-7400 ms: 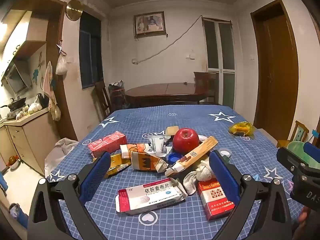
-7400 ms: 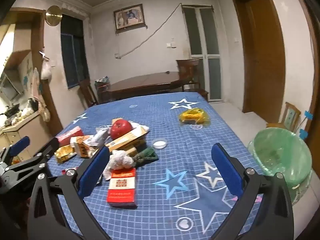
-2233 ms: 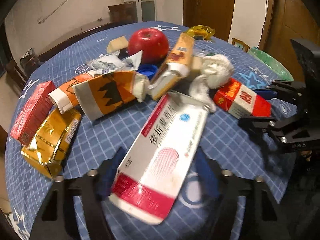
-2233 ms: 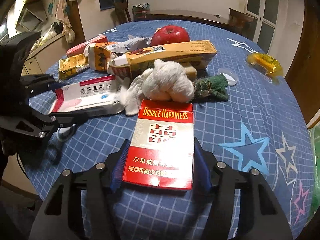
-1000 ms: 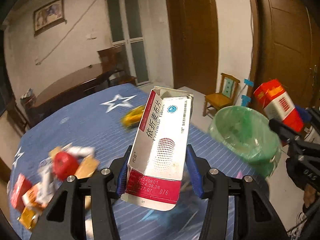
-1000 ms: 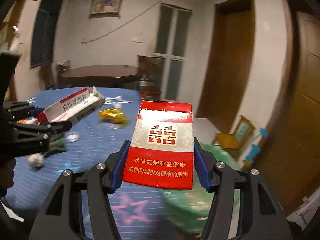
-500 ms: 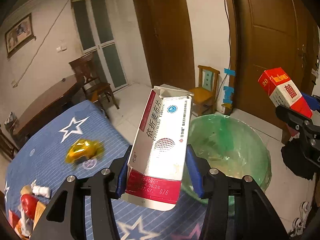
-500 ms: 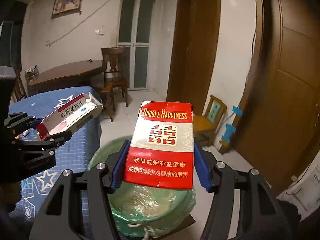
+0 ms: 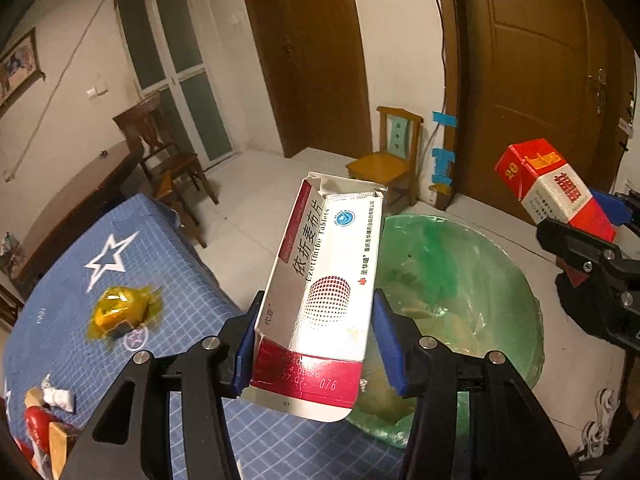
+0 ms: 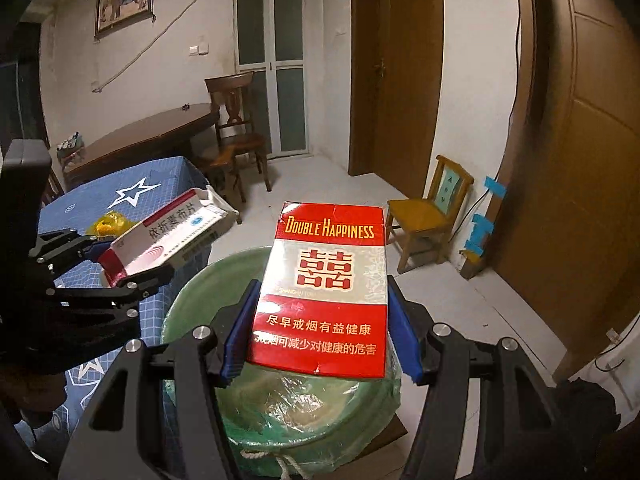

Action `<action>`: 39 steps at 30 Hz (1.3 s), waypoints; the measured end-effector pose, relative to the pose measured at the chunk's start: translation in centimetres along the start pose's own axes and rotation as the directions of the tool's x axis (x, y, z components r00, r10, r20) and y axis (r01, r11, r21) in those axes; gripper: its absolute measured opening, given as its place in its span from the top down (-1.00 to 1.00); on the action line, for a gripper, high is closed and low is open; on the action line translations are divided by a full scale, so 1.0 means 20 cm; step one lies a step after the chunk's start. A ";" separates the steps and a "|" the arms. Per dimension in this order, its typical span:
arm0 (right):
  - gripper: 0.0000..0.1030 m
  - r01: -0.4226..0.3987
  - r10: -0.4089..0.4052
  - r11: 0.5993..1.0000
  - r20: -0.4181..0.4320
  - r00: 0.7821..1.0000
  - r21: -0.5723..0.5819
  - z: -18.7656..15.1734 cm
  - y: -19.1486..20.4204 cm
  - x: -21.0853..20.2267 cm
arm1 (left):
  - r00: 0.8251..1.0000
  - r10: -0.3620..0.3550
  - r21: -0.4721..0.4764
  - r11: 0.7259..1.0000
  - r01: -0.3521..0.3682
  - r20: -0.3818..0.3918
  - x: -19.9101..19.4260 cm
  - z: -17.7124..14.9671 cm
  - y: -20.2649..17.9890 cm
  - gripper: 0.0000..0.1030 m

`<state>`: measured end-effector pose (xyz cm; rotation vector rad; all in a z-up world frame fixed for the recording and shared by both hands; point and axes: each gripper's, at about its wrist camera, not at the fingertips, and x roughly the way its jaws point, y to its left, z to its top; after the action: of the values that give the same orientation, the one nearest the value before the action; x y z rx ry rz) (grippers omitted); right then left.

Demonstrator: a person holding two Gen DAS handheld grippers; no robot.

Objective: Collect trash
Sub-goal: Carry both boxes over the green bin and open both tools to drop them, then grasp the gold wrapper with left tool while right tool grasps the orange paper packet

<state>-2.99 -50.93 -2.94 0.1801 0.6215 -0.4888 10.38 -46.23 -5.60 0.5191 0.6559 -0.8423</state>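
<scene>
Left wrist view: we are clamping our left gripper (image 9: 316, 354) on one white-and-red medicine box (image 9: 324, 292), holding it above the near rim of the single green-lined trash bin (image 9: 472, 280) standing on the floor beside the blue star-patterned table (image 9: 132, 280). Our right gripper (image 10: 320, 326) is pinching one red Double Happiness cigarette pack (image 10: 324, 284) between its blue pads, directly over the same bin. We are counting two boxes in the air, one yellow wrapper (image 9: 116, 314) lying on the table, and two wooden chairs, one dark (image 10: 236, 132) and one small (image 10: 432, 208).
</scene>
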 end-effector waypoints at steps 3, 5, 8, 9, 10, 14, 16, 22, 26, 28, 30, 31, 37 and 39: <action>-0.11 -0.007 0.008 1.000 -0.007 1.000 0.005 0.02 -0.01 0.03 | 0.999 -0.038 -0.012 0.999 0.038 -0.017 0.03 0.00 0.03 -0.08; -0.12 -0.007 0.007 1.000 -0.011 1.000 0.001 0.02 -0.01 0.06 | 0.999 -0.043 -0.014 0.999 0.043 -0.022 0.04 -0.01 0.05 -0.24; -0.39 -0.004 0.003 1.000 -0.034 0.999 -0.019 0.04 0.00 0.11 | 0.999 -0.035 -0.042 0.999 0.034 -0.012 0.04 0.00 0.11 -0.51; -0.53 0.004 -0.004 1.000 -0.028 1.000 -0.008 0.03 0.00 0.12 | 0.999 -0.035 -0.060 0.998 0.035 -0.013 0.04 0.00 0.13 -0.51; -0.53 -0.004 0.003 1.000 -0.021 1.000 -0.006 0.03 0.00 0.12 | 0.999 -0.043 -0.068 0.997 0.041 -0.015 0.04 -0.01 0.15 -0.51; -0.51 -0.016 0.016 1.000 -0.015 1.000 0.013 0.03 -0.01 0.11 | 0.999 -0.037 -0.089 0.995 0.036 -0.011 0.01 -0.02 0.21 -0.52; -0.45 -0.010 0.011 1.000 -0.016 1.000 0.023 0.03 -0.02 0.11 | 0.999 -0.039 -0.099 0.994 0.038 -0.006 0.00 -0.02 0.23 -0.52; -0.43 -0.014 0.015 1.000 -0.017 1.000 0.026 0.02 -0.01 0.09 | 1.000 -0.008 -0.088 0.996 0.011 0.028 -0.08 -0.05 0.22 -0.52; -0.43 -0.026 0.026 1.000 0.000 1.000 0.015 0.01 0.05 0.05 | 0.999 0.021 -0.102 0.995 -0.017 0.036 -0.14 -0.10 0.23 -0.52; -0.43 -0.035 0.035 0.999 0.012 0.999 0.018 0.00 0.07 0.03 | 0.998 0.044 -0.115 0.993 -0.040 0.037 -0.18 -0.15 0.25 -0.52; -0.43 -0.046 0.045 0.999 0.026 0.999 0.020 0.00 0.11 0.01 | 0.997 0.060 -0.125 0.991 -0.054 0.044 -0.23 -0.20 0.28 -0.53; -0.43 -0.056 0.056 0.998 0.037 0.998 0.022 -0.01 0.14 0.00 | 0.996 0.071 -0.132 0.989 -0.064 0.048 -0.27 -0.22 0.31 -0.54; -0.43 -0.165 0.164 0.986 0.074 0.984 0.014 -0.03 0.35 -0.05 | 0.989 0.126 -0.195 0.975 -0.110 0.074 -0.49 -0.41 0.50 -0.56; -0.43 -0.218 0.218 0.976 0.066 0.974 -0.003 -0.03 0.46 -0.05 | 0.983 0.162 -0.226 0.964 -0.141 0.080 -0.58 -0.49 0.60 -0.57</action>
<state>0.51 -42.27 -2.75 0.2325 0.5289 -0.2827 11.18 -27.12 -2.23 0.3209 0.6021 -0.6375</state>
